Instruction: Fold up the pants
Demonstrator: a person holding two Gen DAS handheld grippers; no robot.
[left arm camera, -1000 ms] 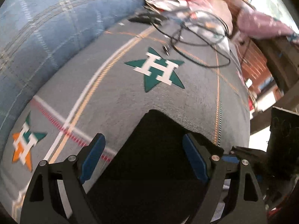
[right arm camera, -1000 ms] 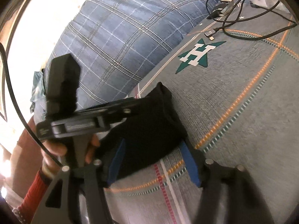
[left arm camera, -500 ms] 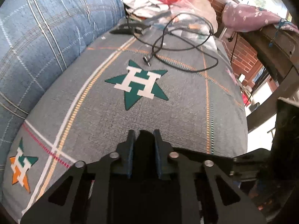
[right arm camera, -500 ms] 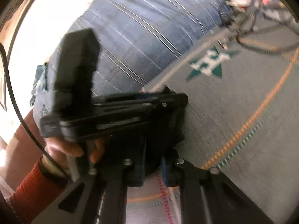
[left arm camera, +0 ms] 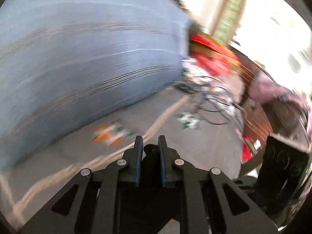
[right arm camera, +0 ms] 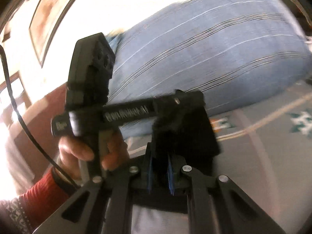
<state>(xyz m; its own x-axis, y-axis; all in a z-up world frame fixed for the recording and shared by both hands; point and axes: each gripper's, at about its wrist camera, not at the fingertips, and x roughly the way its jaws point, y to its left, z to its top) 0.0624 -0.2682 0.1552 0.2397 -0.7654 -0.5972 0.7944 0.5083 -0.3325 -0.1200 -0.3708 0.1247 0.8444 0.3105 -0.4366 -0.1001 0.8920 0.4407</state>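
Note:
The black pants (right arm camera: 187, 134) hang lifted above the grey bedspread (right arm camera: 263, 165), pinched at one edge by both grippers. In the right wrist view my right gripper (right arm camera: 160, 167) is shut on the black cloth, which rises between its blue pads. The left gripper (right arm camera: 181, 105) crosses that view from the left, held by a hand (right arm camera: 81, 148) in a red sleeve, clamped on the same edge. In the blurred left wrist view my left gripper (left arm camera: 150, 146) is shut on a fold of the black pants (left arm camera: 150, 152).
A big blue checked cushion (left arm camera: 78, 68) lies along the far side of the bedspread (left arm camera: 195, 146). Black cables (left arm camera: 214, 107), red bags and loose clutter sit at the bed's far end. A star print (right arm camera: 302, 122) marks the spread at right.
Both grippers closed from open onto the black pants, then rose and swung with the cloth. The views now turn toward the blue cushion, heavily blurred.

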